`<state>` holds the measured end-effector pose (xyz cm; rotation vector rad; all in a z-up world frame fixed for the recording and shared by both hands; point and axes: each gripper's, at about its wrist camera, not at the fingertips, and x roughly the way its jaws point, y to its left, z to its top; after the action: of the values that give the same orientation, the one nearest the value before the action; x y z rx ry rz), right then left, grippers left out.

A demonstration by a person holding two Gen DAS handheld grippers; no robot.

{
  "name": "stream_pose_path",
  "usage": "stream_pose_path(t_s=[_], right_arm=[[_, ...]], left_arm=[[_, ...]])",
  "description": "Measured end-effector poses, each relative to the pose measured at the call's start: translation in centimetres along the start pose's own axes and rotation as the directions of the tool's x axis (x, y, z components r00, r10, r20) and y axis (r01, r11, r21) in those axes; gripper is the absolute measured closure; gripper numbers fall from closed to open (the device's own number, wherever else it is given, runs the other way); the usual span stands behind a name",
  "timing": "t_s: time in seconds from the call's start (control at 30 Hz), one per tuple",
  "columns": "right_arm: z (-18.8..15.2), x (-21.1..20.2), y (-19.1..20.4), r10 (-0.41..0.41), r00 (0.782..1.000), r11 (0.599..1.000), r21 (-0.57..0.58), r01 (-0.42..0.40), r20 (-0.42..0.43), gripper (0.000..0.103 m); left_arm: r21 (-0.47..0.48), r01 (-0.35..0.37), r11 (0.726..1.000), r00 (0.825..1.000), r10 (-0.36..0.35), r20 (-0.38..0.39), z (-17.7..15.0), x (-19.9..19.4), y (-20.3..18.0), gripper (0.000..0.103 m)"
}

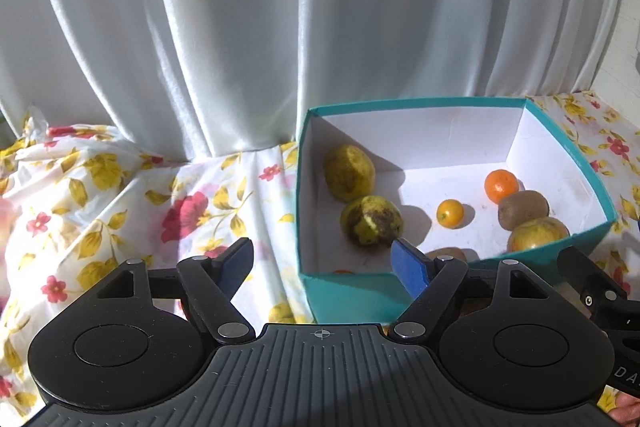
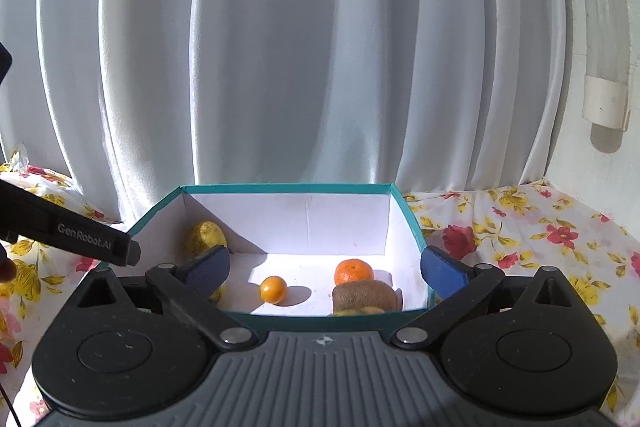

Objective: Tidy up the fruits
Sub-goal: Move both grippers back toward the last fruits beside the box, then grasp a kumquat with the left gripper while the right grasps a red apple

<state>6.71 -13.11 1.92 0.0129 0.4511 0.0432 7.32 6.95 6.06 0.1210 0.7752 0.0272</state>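
Observation:
A teal box (image 1: 348,297) with a white inside holds several fruits: two blotchy yellow pears (image 1: 349,173) (image 1: 371,221), a small orange fruit (image 1: 450,213), a tangerine (image 1: 501,184), a kiwi (image 1: 523,209) and an apple (image 1: 538,234). My left gripper (image 1: 324,263) is open and empty at the box's near left corner. In the right wrist view the box (image 2: 412,223) shows the small orange fruit (image 2: 273,289), tangerine (image 2: 353,271), kiwi (image 2: 366,296) and a pear (image 2: 206,237). My right gripper (image 2: 326,269) is open and empty over the box's near wall.
A flowered cloth (image 1: 120,195) covers the table. A white curtain (image 1: 240,27) hangs right behind the box. The left gripper's body (image 2: 76,239) crosses the right wrist view at left. A white wall and a pipe (image 2: 604,27) stand at the right.

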Motion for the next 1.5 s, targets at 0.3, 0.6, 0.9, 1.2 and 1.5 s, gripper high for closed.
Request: stream_pose_path(t_s=[0.3, 0.6, 0.9, 1.2, 1.5], right_arm=[[-4.7, -0.3, 1.2, 0.091, 0.982, 0.996, 0.016, -0.089, -0.168, 0.0], [-6.9, 1.5, 2.8, 0.077, 0.965, 0.994, -0.054, -0.094, -0.249, 0.001], [-7.6, 3.3, 3.8, 0.091, 0.954, 0.989, -0.084, -0.12, -0.285, 0.017], [-7.9, 5.6, 4.7, 0.121, 0.944, 0.982, -0.103, -0.159, -0.307, 0.035], [-8.5, 7.8, 4.3, 0.126, 0.936, 0.984, -0.08, -0.16, -0.328, 0.036]], left_arm=[[0.025, 0.062, 0.998, 0.996, -0.061, -0.069, -5.2, 1.7, 0.3, 0.022], [0.079, 0.081, 0.994, 0.99, -0.071, -0.12, -7.1, 4.1, -1.0, 0.023], [0.127, 0.11, 0.986, 0.985, -0.09, -0.148, -7.3, 5.9, -2.4, 0.031], [0.117, 0.132, 0.984, 0.976, -0.108, -0.189, -7.1, 8.4, -2.6, 0.043], [0.106, 0.144, 0.984, 0.979, -0.126, -0.161, -7.1, 8.9, -2.9, 0.045]])
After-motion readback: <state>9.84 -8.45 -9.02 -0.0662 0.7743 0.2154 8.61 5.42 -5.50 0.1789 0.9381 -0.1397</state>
